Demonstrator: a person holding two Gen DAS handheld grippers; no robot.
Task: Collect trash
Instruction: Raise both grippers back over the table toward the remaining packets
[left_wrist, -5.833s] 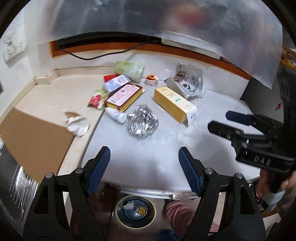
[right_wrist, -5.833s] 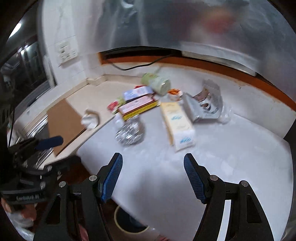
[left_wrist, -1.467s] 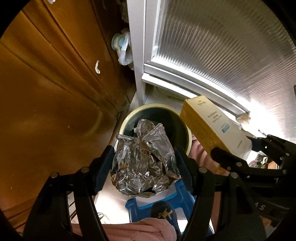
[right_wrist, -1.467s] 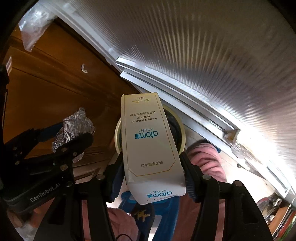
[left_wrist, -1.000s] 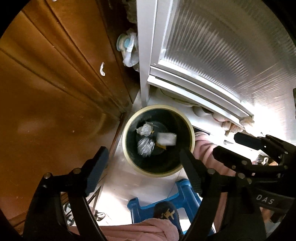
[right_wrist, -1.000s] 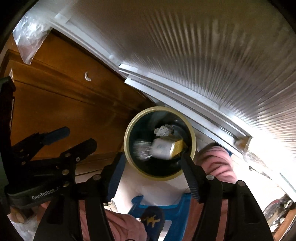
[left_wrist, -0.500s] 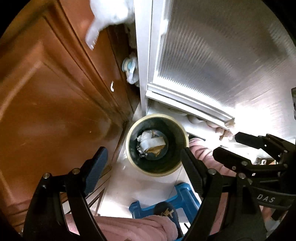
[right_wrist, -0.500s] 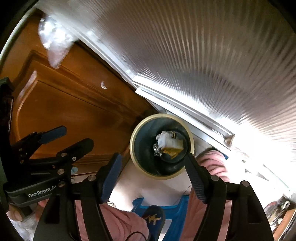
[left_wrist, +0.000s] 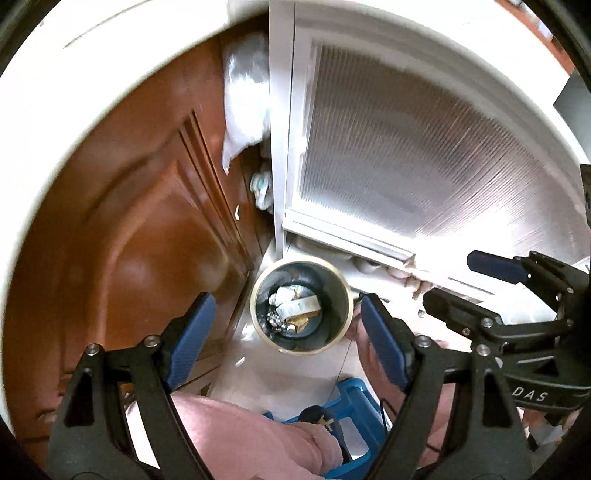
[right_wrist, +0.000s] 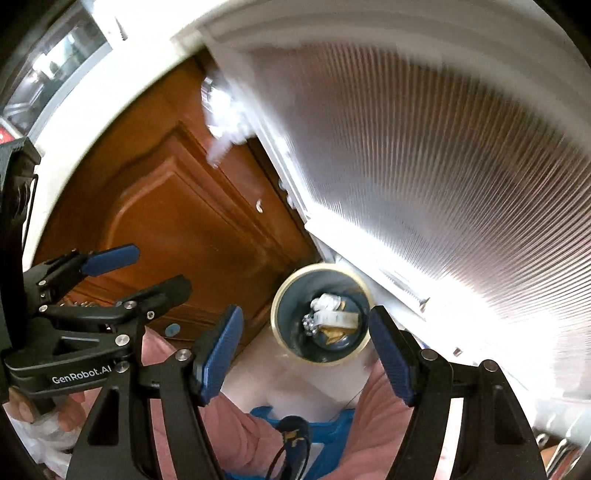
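Trash: a white-and-yellow carton (left_wrist: 298, 305) and crumpled foil (left_wrist: 274, 316) lie inside the round, cream-rimmed dark bin (left_wrist: 341, 291) on the floor, well below both tools. Left tool (left_wrist: 286, 341) and right tool (right_wrist: 306, 349) stand open, empty. Bin contents are small, partly indistinct; motion blur obscures the surroundings.

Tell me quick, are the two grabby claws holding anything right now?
Left gripper: open, holding nothing.
Right gripper: open, holding nothing; its jaws have just been opening wider.
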